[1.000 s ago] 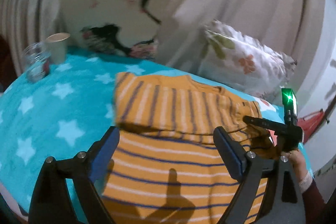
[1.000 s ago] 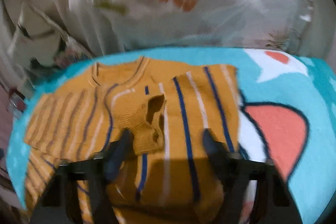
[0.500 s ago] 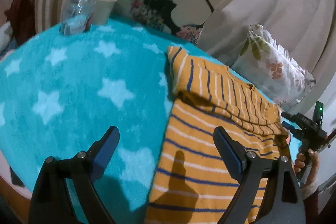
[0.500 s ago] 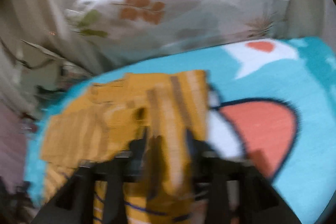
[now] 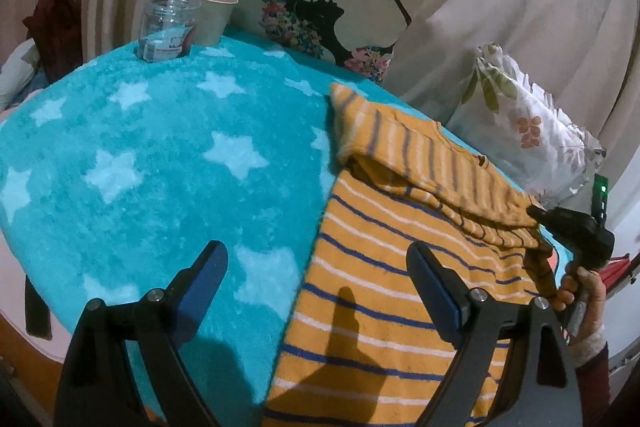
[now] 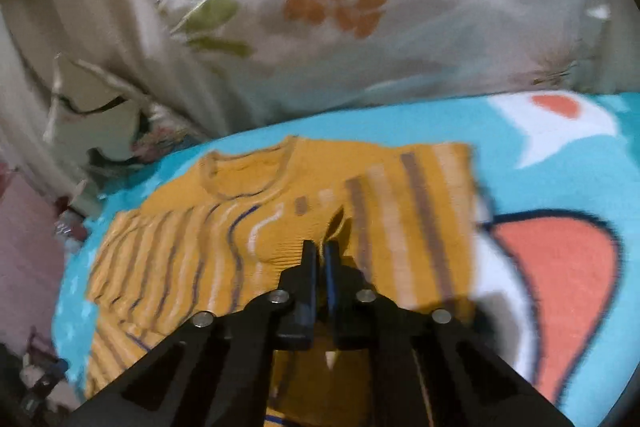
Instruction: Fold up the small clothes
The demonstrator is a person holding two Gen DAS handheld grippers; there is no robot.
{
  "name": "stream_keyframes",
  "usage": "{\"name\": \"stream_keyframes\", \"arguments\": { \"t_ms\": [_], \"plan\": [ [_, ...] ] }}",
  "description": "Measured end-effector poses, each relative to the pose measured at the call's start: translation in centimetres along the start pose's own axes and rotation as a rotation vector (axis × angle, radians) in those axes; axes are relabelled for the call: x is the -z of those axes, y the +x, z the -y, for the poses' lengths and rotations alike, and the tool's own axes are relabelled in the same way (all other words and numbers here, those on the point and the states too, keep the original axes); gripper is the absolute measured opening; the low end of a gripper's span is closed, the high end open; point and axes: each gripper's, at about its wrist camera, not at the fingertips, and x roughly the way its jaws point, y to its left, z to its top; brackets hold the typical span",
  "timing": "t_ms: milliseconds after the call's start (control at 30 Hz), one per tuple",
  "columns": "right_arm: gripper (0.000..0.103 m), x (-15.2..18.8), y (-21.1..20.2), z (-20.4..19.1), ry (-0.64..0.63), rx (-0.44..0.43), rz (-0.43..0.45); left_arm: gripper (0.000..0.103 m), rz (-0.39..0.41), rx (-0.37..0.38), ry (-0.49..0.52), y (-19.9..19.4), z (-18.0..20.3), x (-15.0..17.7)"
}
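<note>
Dim, warm indoor light — left view sharp, right view motion-blurred, both fisheye-warped.

I can't read any text, brand, number or sign in either view. The only candidate is the label on the glass jar (image 5: 170,27) at the upper left of my left wrist view: it shows white and red patches, but the print is too small and blurred for me to make out a single letter. My right wrist view is motion-blurred throughout and carries no lettering that I can pick out.
</note>
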Motion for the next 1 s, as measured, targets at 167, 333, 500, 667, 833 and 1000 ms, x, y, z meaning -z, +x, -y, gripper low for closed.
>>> {"name": "stream_keyframes", "arguments": {
  "t_ms": [167,333,500,667,833,1000],
  "plan": [
    [0.006,0.5,-0.6,0.8,-0.019,0.158,-0.011,0.090,-0.017,-0.001,-0.003,0.3,-0.2,0.4],
    [0.040,1.3,-4.6,-0.5,-0.047,0.114,0.059,0.090,0.024,-0.022,0.012,-1.3,-0.8,0.8],
    [0.085,4.1,-12.3,-0.5,-0.008,-0.029,0.225,0.093,0.133,-0.014,0.055,-4.3,-1.3,1.4],
    [0.082,6.6,-14.2,2.8,0.138,-0.191,-0.002,0.094,0.092,0.035,0.026,-6.1,-3.2,3.3],
    [0.082,13.5,-20.0,2.9,0.001,-0.199,0.031,0.094,0.024,0.025,-0.019,-6.3,-5.9,6.9],
    [0.082,22.0,-23.8,1.8,-0.117,-0.235,0.004,0.094,-0.046,0.075,-0.044,-5.0,-7.3,10.7]
  ]
}}
